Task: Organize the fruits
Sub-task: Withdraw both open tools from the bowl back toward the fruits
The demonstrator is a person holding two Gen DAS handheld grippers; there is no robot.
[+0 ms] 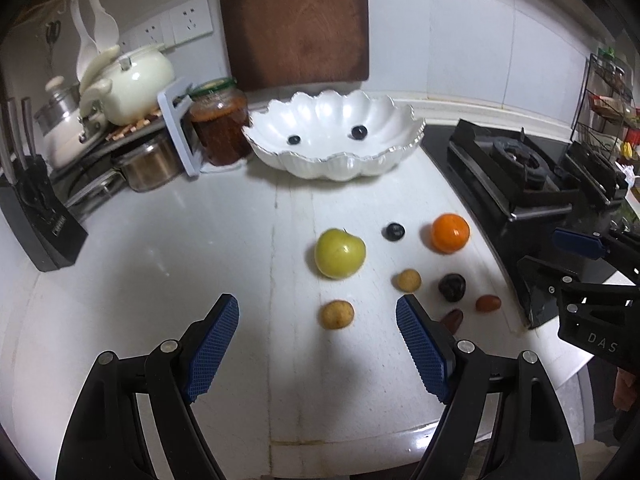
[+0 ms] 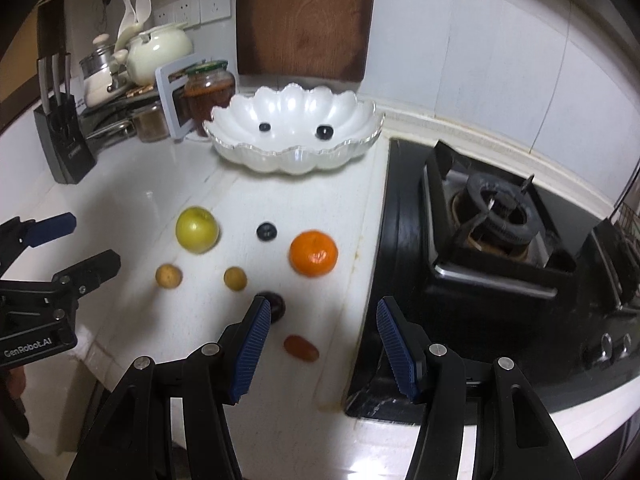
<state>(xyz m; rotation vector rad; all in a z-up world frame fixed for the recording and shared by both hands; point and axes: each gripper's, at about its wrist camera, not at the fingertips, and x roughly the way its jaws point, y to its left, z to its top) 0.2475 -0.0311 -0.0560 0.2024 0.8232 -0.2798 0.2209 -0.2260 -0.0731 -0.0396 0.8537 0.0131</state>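
Down at the near edge, the left gripper [image 1: 318, 320] hangs over the white worktop [image 1: 160, 260] with its blue-padded fingers [image 1: 212, 344] spread wide and nothing between them. The right gripper [image 2: 320, 322] is also released, its fingers [image 2: 250, 348] apart and empty, poised beside the black edge of the gas stove [image 2: 500, 240].

Just ahead of the right gripper lies a reddish oval fruit [image 2: 301, 347] on the worktop, clear of both pads. A second dark red one [image 1: 452, 319] peeks out from behind the left gripper's right finger. A dark plum [image 1: 451, 287] sits a touch further on, half hidden in the right wrist view by the left finger pad.

Next row out: two small tan round fruits, one [image 1: 338, 314] right in front of the left gripper, the other [image 1: 409, 280] beside the plum. Beyond those, a green apple [image 1: 340, 253], a small dark blueberry-like fruit [image 1: 393, 231] and an orange tangerine [image 1: 450, 233] stand in a loose line, all apart from one another.

Further back sits the white scalloped bowl [image 1: 332, 160], holding two dark berries [image 1: 359, 132], well apart. Left of the bowl stands a jar of red preserve [image 1: 219, 128], and a wooden cutting board [image 1: 296, 20] leans on the tiled wall behind.
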